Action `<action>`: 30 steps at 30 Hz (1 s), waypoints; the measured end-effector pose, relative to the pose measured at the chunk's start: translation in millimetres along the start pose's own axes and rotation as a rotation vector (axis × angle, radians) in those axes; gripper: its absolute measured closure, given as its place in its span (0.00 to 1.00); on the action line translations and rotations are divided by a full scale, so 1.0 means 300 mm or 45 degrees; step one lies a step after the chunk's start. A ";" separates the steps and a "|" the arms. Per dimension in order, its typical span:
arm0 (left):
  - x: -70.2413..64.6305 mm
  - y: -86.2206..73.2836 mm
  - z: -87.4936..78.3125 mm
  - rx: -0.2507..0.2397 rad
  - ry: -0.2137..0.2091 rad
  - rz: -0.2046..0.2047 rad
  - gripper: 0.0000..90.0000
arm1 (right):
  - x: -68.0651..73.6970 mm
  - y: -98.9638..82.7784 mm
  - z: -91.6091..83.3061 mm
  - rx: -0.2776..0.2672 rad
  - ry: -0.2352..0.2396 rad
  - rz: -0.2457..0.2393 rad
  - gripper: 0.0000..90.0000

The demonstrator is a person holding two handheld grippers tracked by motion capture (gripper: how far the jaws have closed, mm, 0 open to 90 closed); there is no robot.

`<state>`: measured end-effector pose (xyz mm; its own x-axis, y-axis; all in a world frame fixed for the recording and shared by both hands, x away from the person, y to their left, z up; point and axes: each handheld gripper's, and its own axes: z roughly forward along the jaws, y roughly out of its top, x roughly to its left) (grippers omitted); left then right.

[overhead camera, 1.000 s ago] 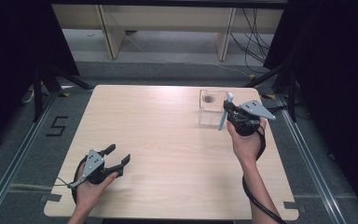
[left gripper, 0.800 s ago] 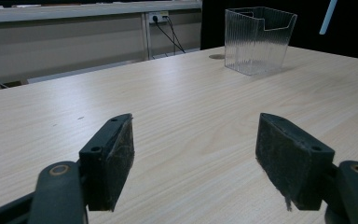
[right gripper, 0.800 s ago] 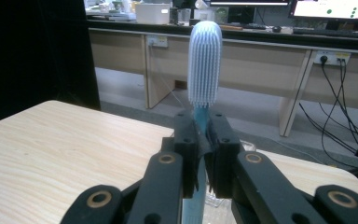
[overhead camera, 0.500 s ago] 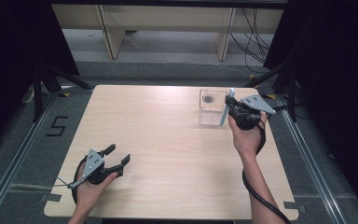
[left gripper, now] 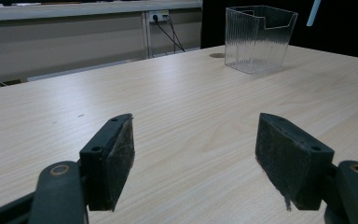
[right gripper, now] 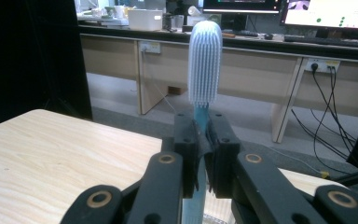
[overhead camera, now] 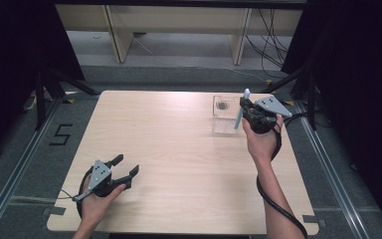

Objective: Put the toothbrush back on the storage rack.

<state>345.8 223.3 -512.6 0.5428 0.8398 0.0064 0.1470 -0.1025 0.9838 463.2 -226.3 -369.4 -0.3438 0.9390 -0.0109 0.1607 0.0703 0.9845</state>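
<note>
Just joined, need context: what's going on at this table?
A person works at a light wooden table with a handheld tool in each hand. The right tool is shut on a light-blue toothbrush with a pale bristle head, held upright right beside a clear ribbed plastic holder at the far right. The left tool is open and holds nothing, low over the near left edge.

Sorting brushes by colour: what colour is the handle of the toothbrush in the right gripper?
Light blue toothbrush handle, pale bristle head; clearest in the right gripper view.
</note>
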 end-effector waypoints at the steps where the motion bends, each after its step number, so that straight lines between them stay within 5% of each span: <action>1: 0.002 -0.002 0.005 -0.022 -0.008 -0.001 0.31 | -0.002 0.002 0.002 -0.004 -0.013 -0.005 0.94; 30: 0.006 0.002 -0.004 -0.004 -0.001 -0.003 0.31 | -0.033 0.053 0.041 -0.071 -0.054 0.001 0.94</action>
<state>346.0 225.3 -511.8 0.5429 0.8398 0.0043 0.1458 -0.0993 0.9843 480.7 -230.4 -355.7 -0.3040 0.9525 -0.0166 0.1083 0.0519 0.9928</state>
